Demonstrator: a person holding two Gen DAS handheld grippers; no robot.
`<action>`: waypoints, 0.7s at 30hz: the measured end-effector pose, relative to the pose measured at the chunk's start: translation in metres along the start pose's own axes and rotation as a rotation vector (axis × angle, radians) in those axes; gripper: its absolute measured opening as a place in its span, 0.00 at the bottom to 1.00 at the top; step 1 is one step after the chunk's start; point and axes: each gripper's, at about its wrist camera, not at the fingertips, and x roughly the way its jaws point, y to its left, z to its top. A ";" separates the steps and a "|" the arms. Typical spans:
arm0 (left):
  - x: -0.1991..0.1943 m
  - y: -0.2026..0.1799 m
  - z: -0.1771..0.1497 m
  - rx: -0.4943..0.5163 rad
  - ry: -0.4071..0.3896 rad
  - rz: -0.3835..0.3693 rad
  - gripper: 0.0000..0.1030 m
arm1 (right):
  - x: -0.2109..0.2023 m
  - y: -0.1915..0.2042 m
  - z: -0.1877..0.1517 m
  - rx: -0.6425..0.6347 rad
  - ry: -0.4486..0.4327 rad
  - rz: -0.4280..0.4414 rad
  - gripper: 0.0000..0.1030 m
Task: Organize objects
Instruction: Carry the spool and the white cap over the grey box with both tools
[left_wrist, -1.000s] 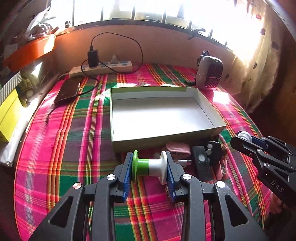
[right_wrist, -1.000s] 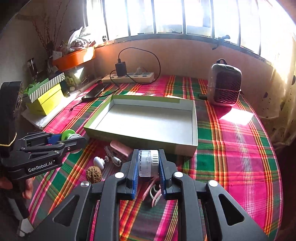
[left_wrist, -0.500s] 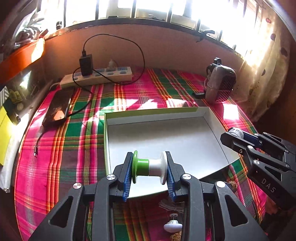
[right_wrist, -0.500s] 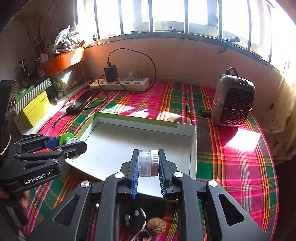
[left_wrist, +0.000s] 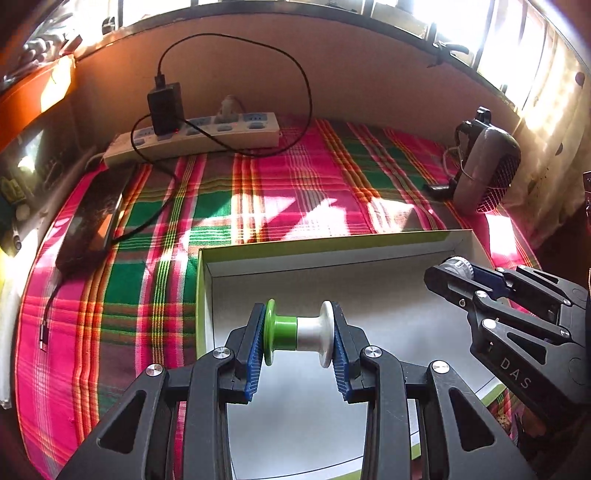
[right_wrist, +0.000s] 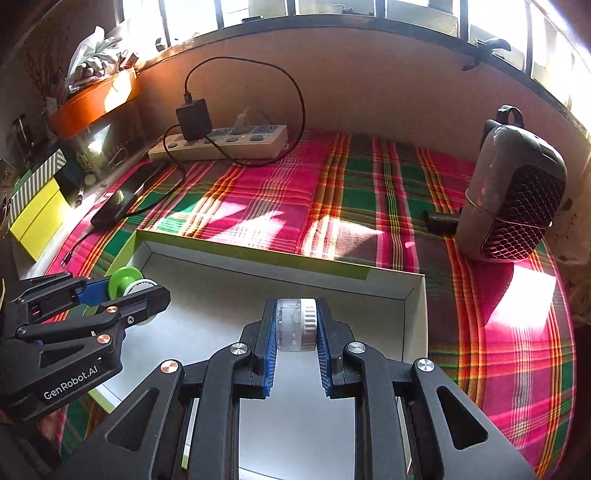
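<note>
Left gripper (left_wrist: 298, 334) clamped a green-and-white spool (left_wrist: 299, 332) crosswise; right gripper (right_wrist: 295, 325), just beside it, pinched a small clear jar (right_wrist: 295, 325). Both hung over the white box (left_wrist: 369, 251).

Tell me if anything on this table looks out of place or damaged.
Nothing stands out. The green-and-white spool and the small clear jar are each clamped squarely in tongs above the open box, whose visible floor is bare. The power strip and mesh-fronted device look undamaged.
</note>
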 end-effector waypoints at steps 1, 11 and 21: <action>0.003 0.001 0.000 0.000 0.003 0.001 0.29 | 0.003 0.000 0.001 -0.001 0.003 -0.001 0.19; 0.017 -0.001 0.005 0.014 0.018 0.017 0.29 | 0.023 0.000 0.004 -0.011 0.038 -0.013 0.19; 0.019 -0.008 0.004 0.042 0.014 0.067 0.29 | 0.030 -0.001 0.004 -0.011 0.062 -0.026 0.19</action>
